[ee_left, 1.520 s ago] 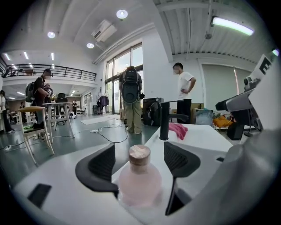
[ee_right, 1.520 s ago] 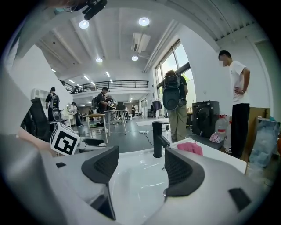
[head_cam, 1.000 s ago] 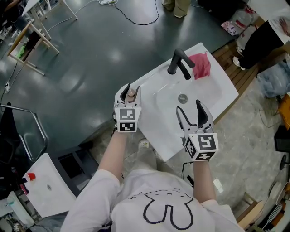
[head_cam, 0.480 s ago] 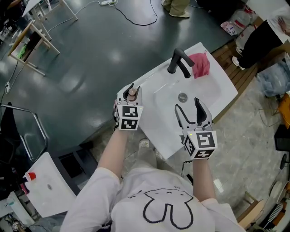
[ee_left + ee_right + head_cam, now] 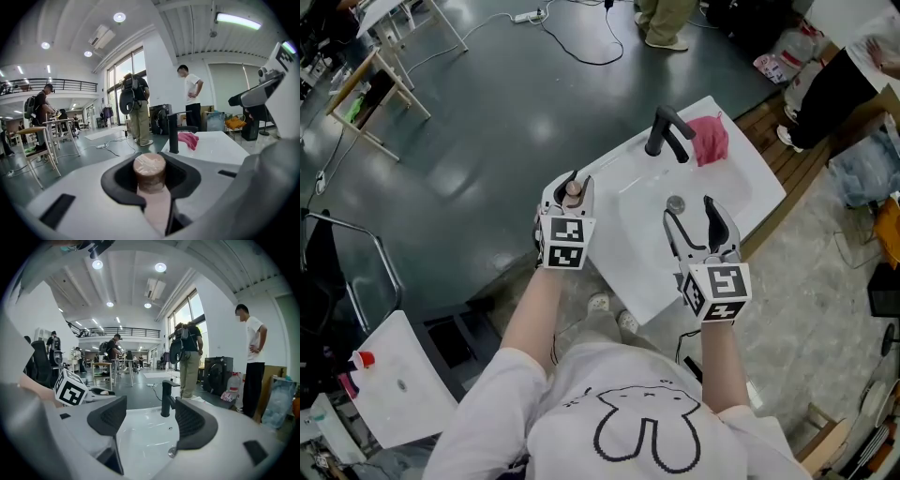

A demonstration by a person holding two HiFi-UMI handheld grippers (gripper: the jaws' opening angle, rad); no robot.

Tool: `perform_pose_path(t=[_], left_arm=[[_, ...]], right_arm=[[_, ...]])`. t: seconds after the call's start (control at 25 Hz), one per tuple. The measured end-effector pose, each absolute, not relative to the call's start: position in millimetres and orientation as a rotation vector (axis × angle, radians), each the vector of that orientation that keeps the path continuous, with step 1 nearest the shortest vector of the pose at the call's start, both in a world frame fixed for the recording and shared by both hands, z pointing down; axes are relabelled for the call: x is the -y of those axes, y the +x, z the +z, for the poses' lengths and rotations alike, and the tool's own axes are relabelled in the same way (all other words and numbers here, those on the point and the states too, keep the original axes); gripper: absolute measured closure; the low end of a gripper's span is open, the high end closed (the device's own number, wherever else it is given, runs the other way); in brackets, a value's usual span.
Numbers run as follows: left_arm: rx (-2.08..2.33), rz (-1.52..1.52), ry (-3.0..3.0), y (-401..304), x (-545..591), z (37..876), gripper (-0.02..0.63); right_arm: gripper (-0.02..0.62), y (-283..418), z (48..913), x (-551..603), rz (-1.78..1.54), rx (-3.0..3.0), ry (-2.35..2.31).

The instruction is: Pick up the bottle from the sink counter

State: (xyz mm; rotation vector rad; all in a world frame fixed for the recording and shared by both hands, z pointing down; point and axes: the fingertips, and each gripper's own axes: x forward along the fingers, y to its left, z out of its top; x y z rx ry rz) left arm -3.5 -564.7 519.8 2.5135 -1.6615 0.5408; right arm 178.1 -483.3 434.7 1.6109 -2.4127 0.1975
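Left gripper [image 5: 571, 189] jaws are clenched on the bottle [image 5: 150, 174], dark pads pressing either side of its neck just below the brownish round cap; pale pink body runs down between the jaws toward the camera. The bottle sits over the near left corner of the white sink counter [image 5: 748, 199] (whether its base touches the counter or is lifted clear cannot be told). Right gripper [image 5: 691, 214] jaws are spread apart with nothing between them, hovering above the white basin [image 5: 140, 437]; the drain [image 5: 675, 202] lies just ahead of its tips. Black faucet [image 5: 666, 133] stands upright beyond both sets of jaws, ahead and to the right of the left pair, straight ahead of the right pair. Pink cloth [image 5: 710, 141] lies crumpled on the counter just right of the faucet. Around the counter: dark grey-green glossy floor [image 5: 487, 122], a cable [image 5: 581, 49] trailing across it well beyond the jaws, a wooden-legged table [image 5: 366, 94] far left. Room is a tall white hall with ceiling lights, large windows, a railed balcony; several people [image 5: 136, 110] stand beyond the faucet.
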Motion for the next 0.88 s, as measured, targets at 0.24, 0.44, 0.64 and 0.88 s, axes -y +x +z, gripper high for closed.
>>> perform_pose_path(t=[0.24, 0.44, 0.64, 0.88], left_arm=[[1.705, 0.504, 2.530, -5.8, 559.3, 486.7, 0.495], [1.738, 0.467, 2.550, -6.5, 553.0, 458.7, 0.495], [1.758, 0.446, 2.584, -5.6, 546.5, 431.6, 0.495], [1.787, 0.401, 2.615, -6.7, 541.2, 403.0, 0.495]], right_arm=[[0.275, 180.8, 411.6, 482.3, 0.148, 2.438, 1.625], [0.275, 184.5, 394.7, 480.8, 0.112, 2.457, 1.645], [0.275, 190.9, 379.9, 477.9, 0.082, 2.473, 1.678], [0.275, 197.5, 364.5, 475.6, 0.037, 2.476, 1.707]])
